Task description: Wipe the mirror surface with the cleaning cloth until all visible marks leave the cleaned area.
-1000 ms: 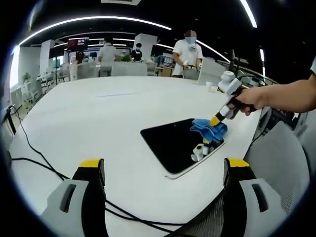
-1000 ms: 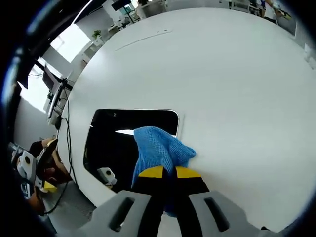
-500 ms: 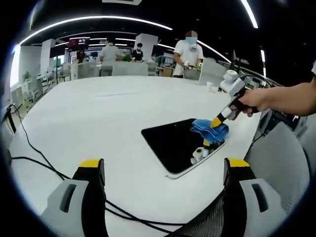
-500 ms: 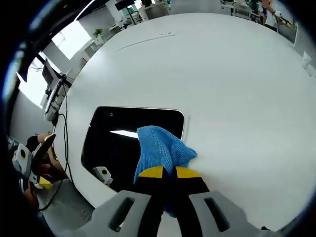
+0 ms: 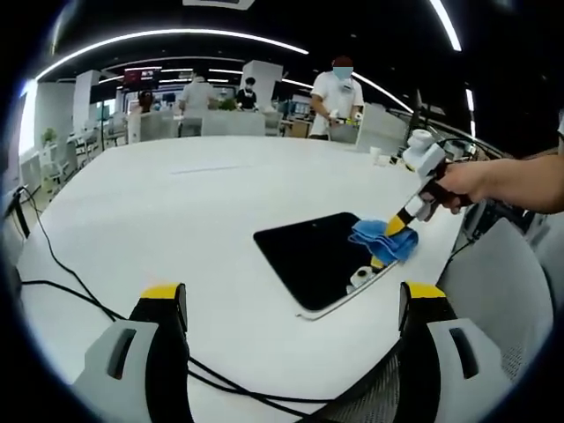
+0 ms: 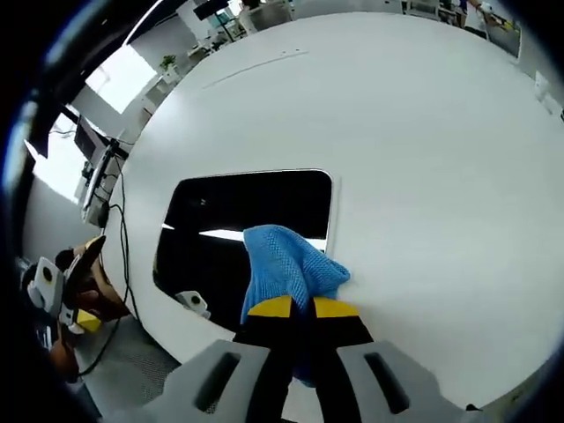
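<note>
**A:** What are the right jaws doing?

**B:** In the right gripper view, the right gripper (image 6: 294, 308) has its yellow-tipped jaws pressed together on a blue cloth (image 6: 284, 269). The cloth bunches out just beyond the tips and lies on the near corner of a dark mirror (image 6: 229, 220).

**A:** Where is the mirror?

**B:** It lies flat on a large white table (image 6: 423, 150), close to the table's edge. Its glass reflects a small pale shape and a strip of light.

**A:** And the left jaws?

**B:** In the left gripper view, the left gripper (image 5: 291, 304) is spread wide with nothing between its jaws, well apart from the mirror (image 5: 313, 256), which sits ahead and to the right. A black cable (image 5: 62, 273) crosses the table (image 5: 176, 203) near the left jaw.

**A:** Is the other tool visible there?

**B:** Yes. A hand (image 5: 463, 183) holds the right gripper (image 5: 397, 226) tilted down, its tip on the cloth (image 5: 384, 241) at the mirror's far right edge. People stand at desks in the background.
</note>
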The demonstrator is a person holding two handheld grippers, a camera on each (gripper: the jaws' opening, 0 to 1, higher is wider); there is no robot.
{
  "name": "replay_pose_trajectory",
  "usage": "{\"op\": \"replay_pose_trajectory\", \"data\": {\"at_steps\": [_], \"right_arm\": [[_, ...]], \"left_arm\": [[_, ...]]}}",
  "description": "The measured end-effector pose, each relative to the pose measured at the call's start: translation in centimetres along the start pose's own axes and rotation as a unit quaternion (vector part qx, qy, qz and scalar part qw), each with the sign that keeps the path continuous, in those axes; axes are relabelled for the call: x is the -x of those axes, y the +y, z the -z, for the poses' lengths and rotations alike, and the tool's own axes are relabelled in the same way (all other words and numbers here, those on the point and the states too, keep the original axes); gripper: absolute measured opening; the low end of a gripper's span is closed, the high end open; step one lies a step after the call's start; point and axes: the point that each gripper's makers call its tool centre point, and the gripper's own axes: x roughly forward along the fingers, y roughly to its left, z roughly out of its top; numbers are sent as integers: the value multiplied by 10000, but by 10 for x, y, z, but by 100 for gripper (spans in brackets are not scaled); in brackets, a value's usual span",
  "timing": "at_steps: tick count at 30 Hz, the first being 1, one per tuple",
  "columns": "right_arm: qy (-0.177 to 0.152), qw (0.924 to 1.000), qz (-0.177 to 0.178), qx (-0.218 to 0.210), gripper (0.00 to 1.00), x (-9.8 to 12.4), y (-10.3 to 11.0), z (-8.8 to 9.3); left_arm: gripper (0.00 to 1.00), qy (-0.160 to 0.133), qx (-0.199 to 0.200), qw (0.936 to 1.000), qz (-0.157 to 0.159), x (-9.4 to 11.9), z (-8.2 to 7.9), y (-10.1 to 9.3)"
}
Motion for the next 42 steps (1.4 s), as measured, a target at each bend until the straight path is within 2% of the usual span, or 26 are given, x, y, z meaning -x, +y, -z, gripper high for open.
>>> {"op": "replay_pose_trajectory", "data": {"at_steps": [13,18,27,30,31,32,34,37,42], "right_arm": [[98,9997,-63,-205,1,7,3,19],[270,9995,-119,-130,1,8,7,26],[298,9993,-111,-178,1,7,8,27],[281,9994,-164,-77,1,8,9,27],[277,9994,-147,-173,1,7,8,26],[287,9985,-105,-456,1,7,8,27],[292,9993,-73,-219,1,6,8,26],[252,9987,-15,-437,0,5,10,25],[204,9986,-21,-478,0,2,16,24]], "left_arm": [[99,1,20,10000,4,0,0,-1],[99,-3,32,10000,16,0,0,-1],[99,-33,91,10000,4,0,0,0],[99,-38,94,9999,6,0,0,0],[99,-32,97,9999,11,0,0,0],[99,-27,99,9999,17,0,1,0],[99,-23,111,9999,21,0,1,0],[99,-28,112,9999,25,0,1,-1],[99,-19,99,9999,36,0,1,-1]]}}
